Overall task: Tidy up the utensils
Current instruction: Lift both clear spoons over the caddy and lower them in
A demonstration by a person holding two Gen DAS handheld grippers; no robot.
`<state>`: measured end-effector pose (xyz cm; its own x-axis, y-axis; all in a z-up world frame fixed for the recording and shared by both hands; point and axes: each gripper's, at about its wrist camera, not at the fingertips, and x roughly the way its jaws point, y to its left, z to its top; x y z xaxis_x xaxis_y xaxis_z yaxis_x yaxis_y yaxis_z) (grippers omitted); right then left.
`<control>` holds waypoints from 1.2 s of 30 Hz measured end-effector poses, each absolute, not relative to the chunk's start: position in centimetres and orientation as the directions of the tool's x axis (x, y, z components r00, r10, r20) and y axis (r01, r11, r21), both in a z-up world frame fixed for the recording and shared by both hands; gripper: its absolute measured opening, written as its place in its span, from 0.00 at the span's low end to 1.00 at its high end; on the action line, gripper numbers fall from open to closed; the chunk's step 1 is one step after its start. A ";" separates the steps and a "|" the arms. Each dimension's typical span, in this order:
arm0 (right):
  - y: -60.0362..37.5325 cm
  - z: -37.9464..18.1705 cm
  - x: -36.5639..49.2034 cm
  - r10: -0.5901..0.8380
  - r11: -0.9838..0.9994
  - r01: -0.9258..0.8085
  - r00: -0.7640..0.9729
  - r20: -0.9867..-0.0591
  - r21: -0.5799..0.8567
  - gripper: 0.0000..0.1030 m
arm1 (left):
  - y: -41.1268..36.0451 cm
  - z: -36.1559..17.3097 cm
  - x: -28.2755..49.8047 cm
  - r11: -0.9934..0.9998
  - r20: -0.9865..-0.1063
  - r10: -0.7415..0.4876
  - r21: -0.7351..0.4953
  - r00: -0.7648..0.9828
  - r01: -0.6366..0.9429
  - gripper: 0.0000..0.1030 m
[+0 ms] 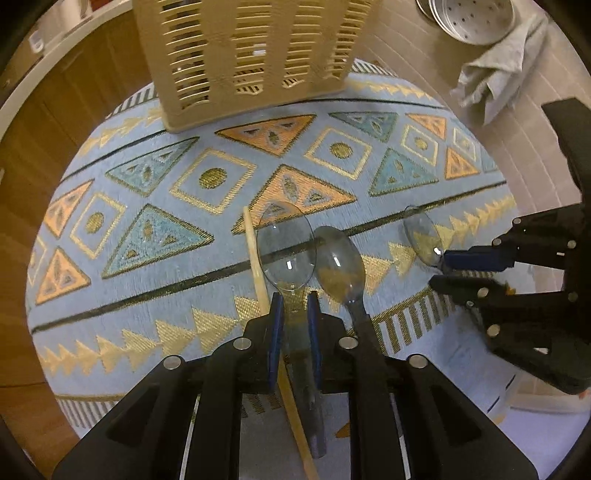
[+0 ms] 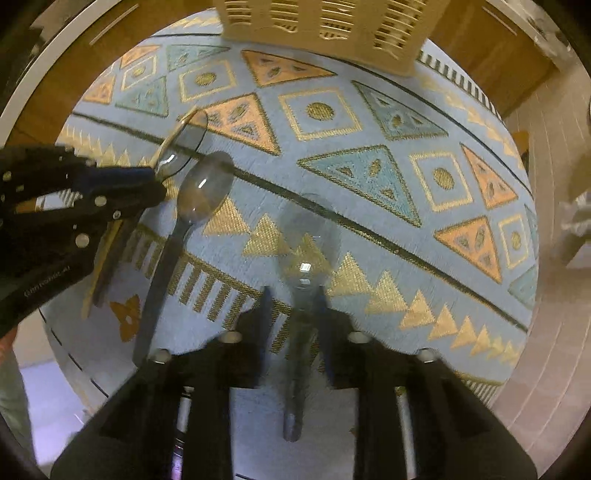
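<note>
The left tool (image 1: 294, 306) stands narrow, its blue pads either side of the neck of a clear plastic spoon (image 1: 287, 248); whether they press on it I cannot tell. A wooden stick (image 1: 258, 262) lies just beside that spoon, its lower end running under the tool. A second clear spoon (image 1: 341, 264) lies just to the right, unheld. The right tool (image 2: 294, 306) is also narrow around the neck of a third clear spoon (image 2: 306, 251) — that view is blurred, so contact is uncertain there too.

All of this sits near the front edge of a patterned blue mat (image 1: 147, 206) on the table. Behind the spoons the mat is bare up to the slatted beige utensil basket (image 1: 240, 55), which stands at its far edge with its top cut off in both views.

Only the left view shows a grey cloth (image 1: 498, 70) and a perforated metal pan (image 1: 476, 18) on the tiled surface, well apart from the mat. The right view shows the second spoon's whole dark handle — in the left view it passes behind the tool.
</note>
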<state>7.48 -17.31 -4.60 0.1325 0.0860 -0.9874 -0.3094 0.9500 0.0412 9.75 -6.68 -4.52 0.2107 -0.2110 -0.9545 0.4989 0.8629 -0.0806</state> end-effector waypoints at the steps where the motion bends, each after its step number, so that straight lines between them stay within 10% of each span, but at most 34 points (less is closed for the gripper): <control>1: -17.5 -4.6 7.3 0.095 0.949 -0.311 0.136 -0.986 0.048 0.09 | -6.9 -4.5 9.7 0.863 -0.956 -0.201 -0.069 0.214 0.500 0.10; 17: -21.7 5.6 4.8 0.462 0.873 -0.416 0.532 -0.709 0.256 0.10 | -3.1 6.8 6.9 0.863 -0.698 -0.439 -0.152 0.565 0.482 0.10; 30: -23.7 16.3 10.5 0.291 0.952 -0.245 0.909 -0.299 0.184 0.10 | -3.5 17.2 11.2 0.897 -0.263 -0.441 -0.163 0.858 0.411 0.10; 36: -24.4 16.2 14.9 0.210 0.966 -0.161 0.945 -0.252 0.202 0.10 | -3.5 16.4 16.1 0.926 -0.212 -0.356 -0.208 0.910 0.314 0.10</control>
<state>14.94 -24.42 16.21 0.9447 0.2104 -0.2515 -0.1613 0.9660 0.2020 16.07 -3.45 16.41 0.9100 -0.3563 -0.2120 0.3141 0.9263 -0.2084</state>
